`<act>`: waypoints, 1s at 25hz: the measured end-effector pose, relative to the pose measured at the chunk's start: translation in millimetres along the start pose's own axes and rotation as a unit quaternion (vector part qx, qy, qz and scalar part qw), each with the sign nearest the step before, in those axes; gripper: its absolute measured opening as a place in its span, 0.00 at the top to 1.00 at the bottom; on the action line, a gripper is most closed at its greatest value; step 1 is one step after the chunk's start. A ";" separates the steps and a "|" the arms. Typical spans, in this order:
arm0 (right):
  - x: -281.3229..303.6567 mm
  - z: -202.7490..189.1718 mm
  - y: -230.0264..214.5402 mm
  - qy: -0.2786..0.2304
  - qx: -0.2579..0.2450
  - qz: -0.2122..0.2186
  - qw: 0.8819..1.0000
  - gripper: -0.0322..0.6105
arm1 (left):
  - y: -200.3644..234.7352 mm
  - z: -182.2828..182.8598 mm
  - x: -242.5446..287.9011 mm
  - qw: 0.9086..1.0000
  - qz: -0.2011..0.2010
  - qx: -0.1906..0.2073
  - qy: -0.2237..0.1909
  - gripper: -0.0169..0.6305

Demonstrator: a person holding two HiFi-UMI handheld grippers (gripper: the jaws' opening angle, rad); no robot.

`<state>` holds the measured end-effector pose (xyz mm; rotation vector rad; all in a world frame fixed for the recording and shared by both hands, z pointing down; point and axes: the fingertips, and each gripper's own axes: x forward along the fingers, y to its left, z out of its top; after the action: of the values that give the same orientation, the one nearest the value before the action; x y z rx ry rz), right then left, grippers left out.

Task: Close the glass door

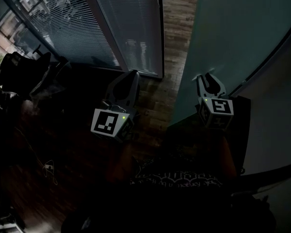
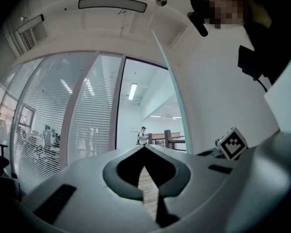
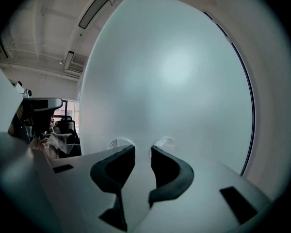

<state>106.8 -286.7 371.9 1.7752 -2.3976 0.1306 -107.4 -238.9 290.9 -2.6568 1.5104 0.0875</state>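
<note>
The frosted glass door (image 1: 233, 28) stands ajar at the right of the head view, its free edge (image 2: 170, 86) running up past the doorway in the left gripper view. My right gripper (image 1: 207, 76) points at the door's face; its jaws are open with a narrow gap and nothing between them. In the right gripper view the door (image 3: 174, 72) fills the picture, and the right gripper (image 3: 142, 149) has its tips at or just short of the glass, mirrored faintly in it. My left gripper (image 1: 132, 74) is shut and empty, aimed at the open doorway (image 2: 144, 147).
A fixed glass panel with blinds (image 1: 121, 23) stands left of the doorway. Wooden floor (image 1: 157, 96) runs through the opening. A dark chair (image 1: 24, 72) sits at far left. A person (image 2: 143, 136) stands far down the corridor. A white wall (image 1: 276, 106) lies right of the door.
</note>
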 end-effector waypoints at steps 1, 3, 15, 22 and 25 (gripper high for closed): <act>4.1 0.6 0.6 -0.001 -0.002 0.001 1.000 0.79 | 5.4 -0.1 3.6 1.000 0.005 0.000 0.000 0.97; 13.1 1.4 2.8 -0.004 -0.004 0.003 1.000 0.79 | 17.0 0.1 10.7 1.000 0.016 0.002 -0.001 0.97; 64.4 11.5 14.2 0.004 -0.016 0.018 1.000 0.79 | 59.9 -5.3 58.6 0.999 0.049 0.002 0.000 0.97; 98.3 15.9 16.2 0.009 -0.010 0.018 1.000 0.79 | 88.4 -12.0 75.8 0.997 0.081 0.006 0.004 0.97; 112.1 20.6 15.0 0.002 -0.015 0.021 1.000 0.79 | 102.1 -15.2 81.1 0.996 0.089 0.004 0.008 0.97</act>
<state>59.0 -391.2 371.7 1.7109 -2.4213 0.1021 -153.5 -361.8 294.1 -2.5161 1.7460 0.0715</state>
